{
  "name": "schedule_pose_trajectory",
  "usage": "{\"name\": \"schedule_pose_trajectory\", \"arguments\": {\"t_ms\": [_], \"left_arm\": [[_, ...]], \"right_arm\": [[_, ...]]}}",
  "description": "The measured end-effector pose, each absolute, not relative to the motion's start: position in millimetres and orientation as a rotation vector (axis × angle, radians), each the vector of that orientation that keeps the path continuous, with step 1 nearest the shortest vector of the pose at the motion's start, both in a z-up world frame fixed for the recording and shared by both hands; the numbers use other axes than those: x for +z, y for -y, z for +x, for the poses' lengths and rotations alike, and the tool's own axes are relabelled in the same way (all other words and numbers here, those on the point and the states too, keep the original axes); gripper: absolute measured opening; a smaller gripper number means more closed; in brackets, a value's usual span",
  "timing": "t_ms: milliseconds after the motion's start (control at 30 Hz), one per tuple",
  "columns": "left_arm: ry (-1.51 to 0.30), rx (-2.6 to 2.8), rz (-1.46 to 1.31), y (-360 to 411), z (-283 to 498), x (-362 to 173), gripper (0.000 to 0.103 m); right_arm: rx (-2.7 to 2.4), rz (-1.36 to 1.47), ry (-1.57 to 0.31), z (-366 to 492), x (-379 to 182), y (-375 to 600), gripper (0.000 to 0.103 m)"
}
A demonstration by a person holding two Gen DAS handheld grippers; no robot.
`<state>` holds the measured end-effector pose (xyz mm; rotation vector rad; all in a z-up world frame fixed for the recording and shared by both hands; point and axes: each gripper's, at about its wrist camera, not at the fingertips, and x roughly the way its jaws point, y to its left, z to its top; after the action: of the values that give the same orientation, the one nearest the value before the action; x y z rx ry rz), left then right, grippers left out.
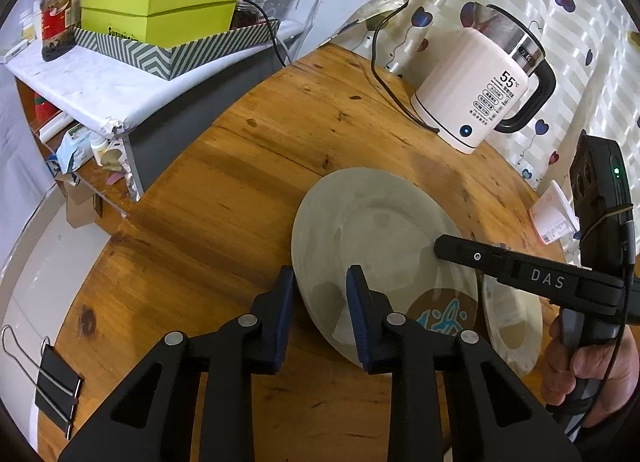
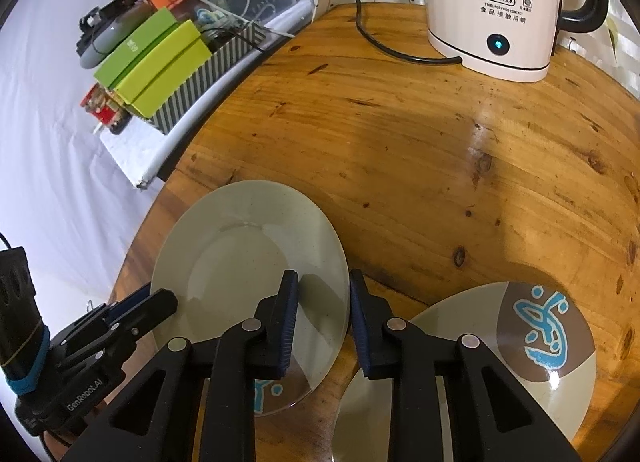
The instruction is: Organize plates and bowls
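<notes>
So both grippers are on the same plate (image 2: 248,262) right now, near the tabletop (image 2: 420,150) edge. The left gripper (image 1: 320,282) has its jaws straddling the plate's near rim, narrowed around it, and the right gripper (image 2: 324,290) does the same on the opposite rim; can't tell if the pads actually bite yet. This plate overlaps a second plate with a blue design (image 2: 540,326) just beside it. Looks like the pickup step. Next move needs a firm pinch, then a level lift onto the other plate. The kettle (image 2: 500,10) at the back is well apart.
</notes>
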<state>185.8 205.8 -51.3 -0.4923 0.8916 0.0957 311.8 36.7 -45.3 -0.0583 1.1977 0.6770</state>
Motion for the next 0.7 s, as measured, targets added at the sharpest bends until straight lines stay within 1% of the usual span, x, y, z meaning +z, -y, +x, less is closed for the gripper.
{"name": "schedule_pose_trajectory", "arguments": {"t_ms": [367, 700], "left_arm": [[-0.863, 0.099, -0.488, -203, 167, -28, 0.027], [-0.850, 0.078, -0.466, -183, 131, -6, 0.027]], "right_arm": [[0.688, -0.058, -1.175, 293, -23, -33, 0.024], [0.688, -0.043, -1.159, 250, -2, -7, 0.024]]}}
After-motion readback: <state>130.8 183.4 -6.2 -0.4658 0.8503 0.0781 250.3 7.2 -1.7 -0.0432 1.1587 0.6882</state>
